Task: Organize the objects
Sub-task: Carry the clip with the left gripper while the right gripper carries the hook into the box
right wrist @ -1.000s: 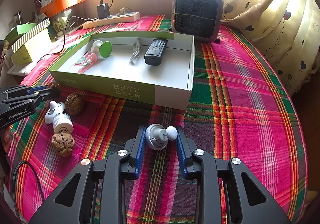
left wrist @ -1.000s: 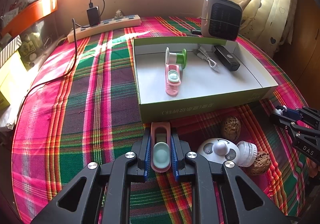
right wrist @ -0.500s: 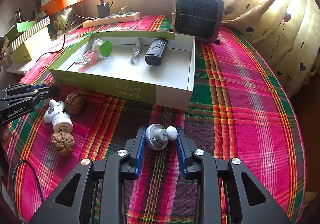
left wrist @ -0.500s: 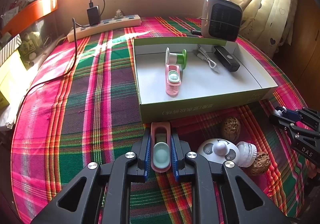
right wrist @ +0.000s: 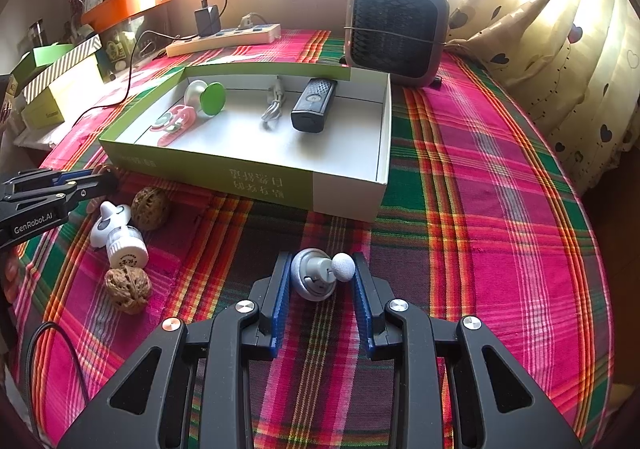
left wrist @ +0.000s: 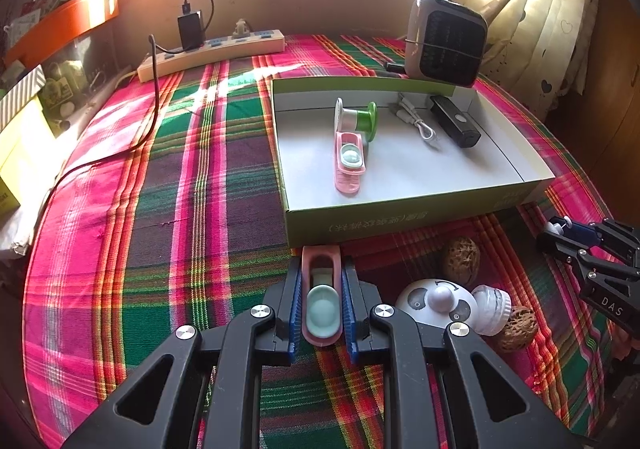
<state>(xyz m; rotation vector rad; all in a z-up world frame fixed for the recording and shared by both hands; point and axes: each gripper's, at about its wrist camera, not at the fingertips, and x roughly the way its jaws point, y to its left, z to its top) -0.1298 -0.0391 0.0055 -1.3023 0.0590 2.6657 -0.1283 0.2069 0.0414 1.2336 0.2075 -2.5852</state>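
My left gripper (left wrist: 322,305) is shut on a pink case with a pale green oval inset (left wrist: 322,299), just in front of the green and white box (left wrist: 400,217). My right gripper (right wrist: 318,281) is shut on a small grey piece with a round white knob (right wrist: 316,277), held over the plaid cloth near the box's right corner. In the box lie a second pink case (left wrist: 349,161), a green and white spool (left wrist: 356,120), a white cable (left wrist: 416,121) and a black device (left wrist: 454,121). Between the grippers lie a white panda-faced bottle (left wrist: 440,299) and two walnuts (left wrist: 460,261) (left wrist: 516,329).
A small heater (right wrist: 396,37) stands behind the box. A power strip with a charger (left wrist: 212,53) lies at the back by the wall, its cable trailing left. Boxes and an orange shelf (right wrist: 128,5) crowd the left side. Curtains (right wrist: 560,49) hang at the right.
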